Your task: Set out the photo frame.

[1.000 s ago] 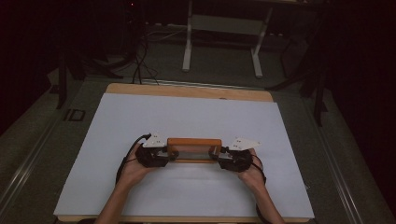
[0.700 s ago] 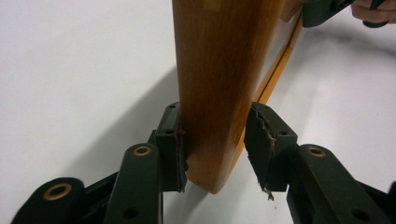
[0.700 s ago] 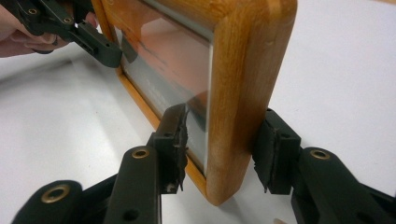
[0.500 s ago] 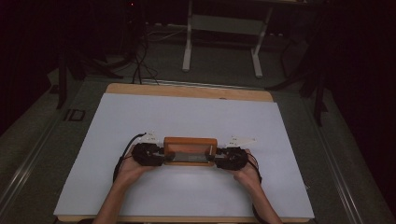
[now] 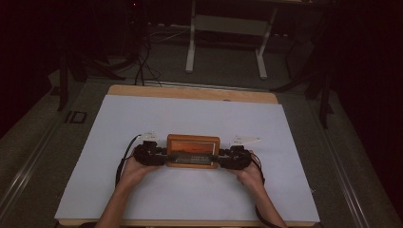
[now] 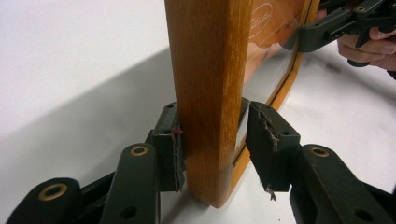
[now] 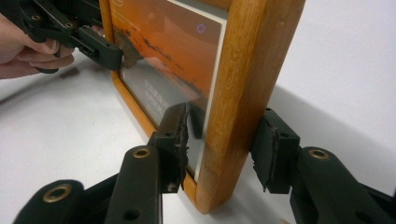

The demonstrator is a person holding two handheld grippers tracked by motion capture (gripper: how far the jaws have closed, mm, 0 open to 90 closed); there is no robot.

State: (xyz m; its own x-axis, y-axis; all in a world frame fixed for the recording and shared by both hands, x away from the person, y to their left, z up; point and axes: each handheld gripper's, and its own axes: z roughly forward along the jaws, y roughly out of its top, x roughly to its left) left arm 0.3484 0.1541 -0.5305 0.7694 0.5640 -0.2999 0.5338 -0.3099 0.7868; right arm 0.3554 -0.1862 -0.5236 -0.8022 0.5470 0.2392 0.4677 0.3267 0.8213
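A wooden picture frame with an orange picture stands on its long edge on the white sheet, its face tipped up toward the high view. My left gripper straddles its left end. In the left gripper view one pad touches the frame's back and the other stands a little off the glass side; these jaws have just been opening. My right gripper straddles the right end. In the right gripper view its pads sit against both faces of the frame.
The white sheet covers a wooden table whose far edge shows bare. Behind it stand the legs of a desk on a dark floor, with cables. Open sheet lies all around the frame.
The frame showed just its top edge a second ago; now its face is turned up toward the high view. Both hands stayed at its ends.
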